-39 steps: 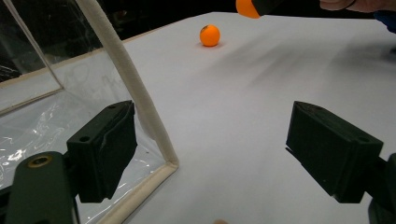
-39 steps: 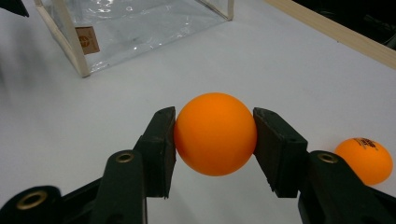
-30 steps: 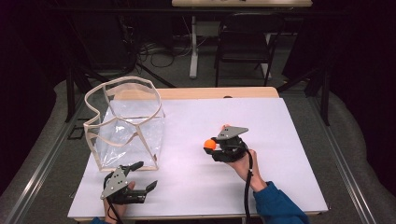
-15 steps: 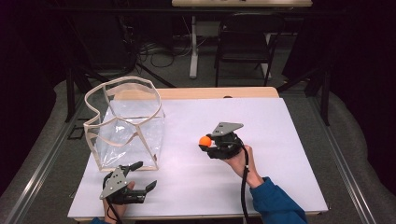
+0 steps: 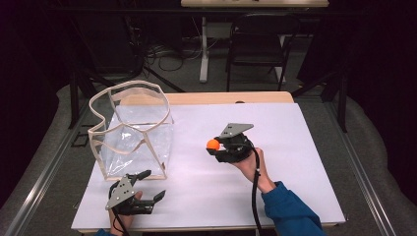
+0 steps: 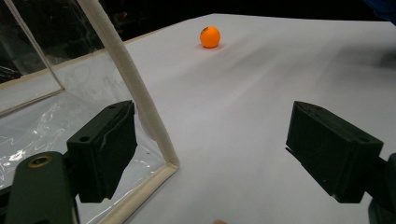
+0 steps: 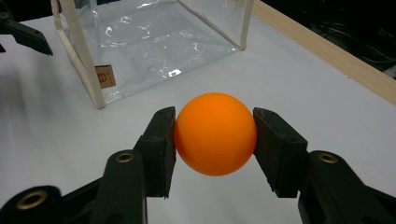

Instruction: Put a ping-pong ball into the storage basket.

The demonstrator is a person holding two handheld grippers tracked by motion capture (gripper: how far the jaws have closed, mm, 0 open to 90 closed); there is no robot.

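Note:
My right gripper (image 5: 215, 146) is shut on an orange ball (image 5: 212, 143) and holds it a little above the white sheet (image 5: 295, 147), right of table centre. In the right gripper view the ball (image 7: 215, 144) sits squeezed between both pads of the gripper (image 7: 215, 113). A clear bag with cream trim (image 5: 133, 132) stands open-topped at the left. My left gripper (image 5: 155, 184) rests open by the bag's near right corner. In its own view the left gripper (image 6: 212, 121) has the bag's corner trim (image 6: 135, 93) beside its left jaw. An orange ball (image 6: 210, 36) shows far off there; I cannot tell whether it is the same one.
The sheet covers a wooden table whose far edge (image 5: 226, 97) stays bare. A dark chair (image 5: 258, 49) and a desk leg (image 5: 204, 49) stand beyond it. A small tan label (image 7: 105, 76) marks the bag's lower corner. Metal rails run along the table's left side (image 5: 44, 172).
My right gripper has risen and drifted slightly left toward the bag, with the orange ball still in it. The left gripper has stayed where it was.

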